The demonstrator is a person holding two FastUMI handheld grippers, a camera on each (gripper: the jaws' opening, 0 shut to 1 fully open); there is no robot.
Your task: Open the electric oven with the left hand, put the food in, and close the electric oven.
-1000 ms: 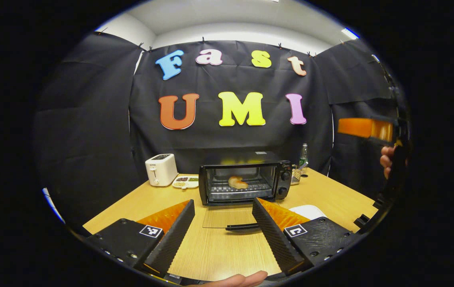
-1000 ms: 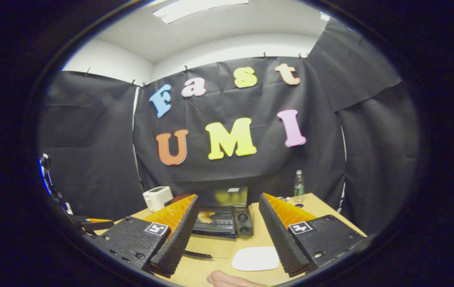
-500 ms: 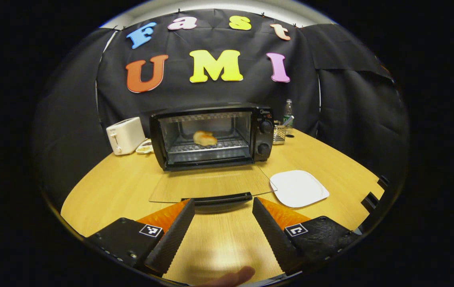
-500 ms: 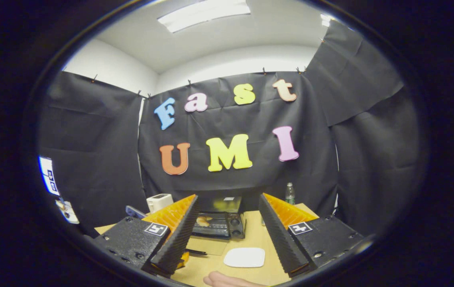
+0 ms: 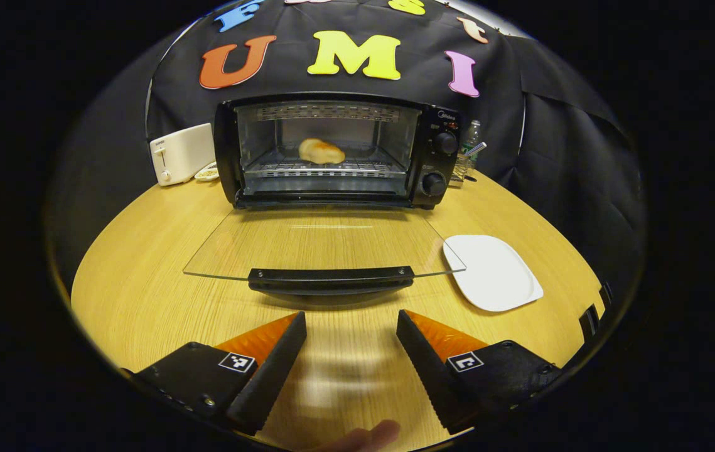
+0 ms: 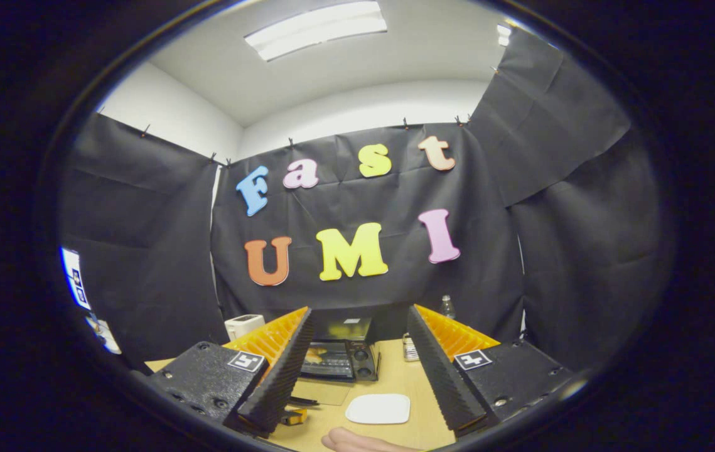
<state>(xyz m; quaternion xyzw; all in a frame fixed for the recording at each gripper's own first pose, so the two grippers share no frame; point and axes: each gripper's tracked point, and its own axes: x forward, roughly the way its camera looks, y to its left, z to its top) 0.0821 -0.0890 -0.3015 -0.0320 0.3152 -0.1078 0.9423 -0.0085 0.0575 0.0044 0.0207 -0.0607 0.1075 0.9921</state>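
Both grippers, left (image 5: pixel 349 326) and right (image 6: pixel 357 326), spread apart, holding nothing. Ahead of left: one oven (image 5: pixel 332 150), door (image 5: pixel 326 245) lowered flat, one food piece (image 5: pixel 321 151) on rack; one plate (image 5: pixel 493 272) right; bare tabletop (image 5: pixel 144 282) between.

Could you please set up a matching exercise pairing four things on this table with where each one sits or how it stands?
Things:
1. bread roll
2. oven door
3. white plate
4. toaster

Places or states:
A. folded down flat, handle toward the camera
B. on the table, to the right of the open door
C. on the rack inside the oven
D. beside the oven, on its left in the left gripper view

Pairs: 1-C, 2-A, 3-B, 4-D
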